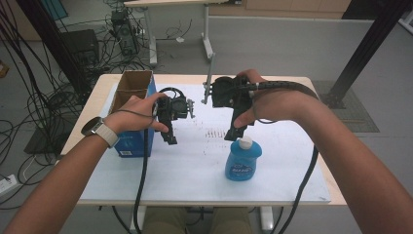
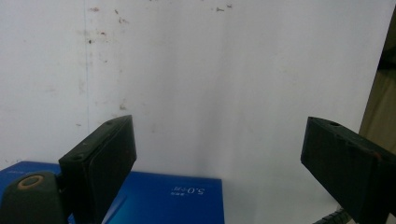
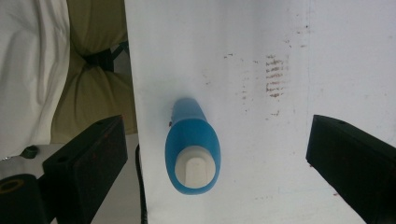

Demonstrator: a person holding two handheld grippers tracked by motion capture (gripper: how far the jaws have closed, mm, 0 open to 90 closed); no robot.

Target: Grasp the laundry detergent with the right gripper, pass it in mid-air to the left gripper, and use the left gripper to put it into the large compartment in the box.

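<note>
Blue bottle (image 1: 243, 161) upright beneath right tool (image 1: 233, 130)

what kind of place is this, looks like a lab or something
Most likely a lab or workshop set up for recording. Bundles of loose cables lie on the grey floor, a black frame post stands beside the table, and a computer tower sits on the floor behind it.

On the table (image 1: 292, 190) a bottle (image 1: 243, 161) stands upright toward the near edge, right of centre. A box (image 1: 130, 117) stands at the left side, well apart from the bottle. The left gripper (image 1: 171, 130) hangs just right of the box; the right gripper (image 1: 233, 131) hovers directly above the bottle's cap (image 3: 196, 169)
</note>
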